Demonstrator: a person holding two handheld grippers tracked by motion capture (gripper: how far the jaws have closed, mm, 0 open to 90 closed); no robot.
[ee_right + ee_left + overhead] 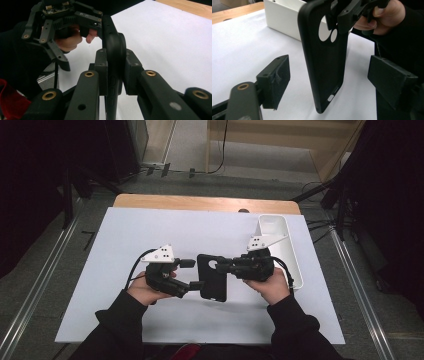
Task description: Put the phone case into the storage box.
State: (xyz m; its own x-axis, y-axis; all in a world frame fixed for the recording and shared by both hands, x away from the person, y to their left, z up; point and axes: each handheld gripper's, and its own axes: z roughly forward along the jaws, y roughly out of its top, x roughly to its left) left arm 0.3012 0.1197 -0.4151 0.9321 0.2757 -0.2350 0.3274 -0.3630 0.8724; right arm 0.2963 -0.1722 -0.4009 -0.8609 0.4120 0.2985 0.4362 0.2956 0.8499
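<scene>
Two grippers were on one job when I checked the feeds, a black phone case [212,277] held up over the white table [125,315].

Right gripper [223,265] had its jaws clamped across the case's upper end, next to the round camera cutout, pinching only the thin shell. In the right gripper view the pads [101,68] sat flat on both faces of the case [111,57], with no gap I could see.

Left gripper [192,273] was wide, jaws either side of the case's left edge and not pressing. In the left gripper view the case [325,57] hung upright between the two pads [279,77], daylight on both sides, its lower end clear of the table [242,45].

Risks as I judged them:
- Soft shell, single grip near one end. It could flex or pivot in the right jaws if the left pads hit off-centre.
- Left pads looked unevenly spaced around the case. One pad landing first would push it sideways and twist it out of the right grip.
- A release by the right before the left was firmly on meant a drop to the table.
- Case edge looked rounded and slick; a grip only on the rim might squeeze it out.

White bin [287,252] sat at the far right, just beyond the right hand [272,287], a knock hazard if that hand swung out.
</scene>
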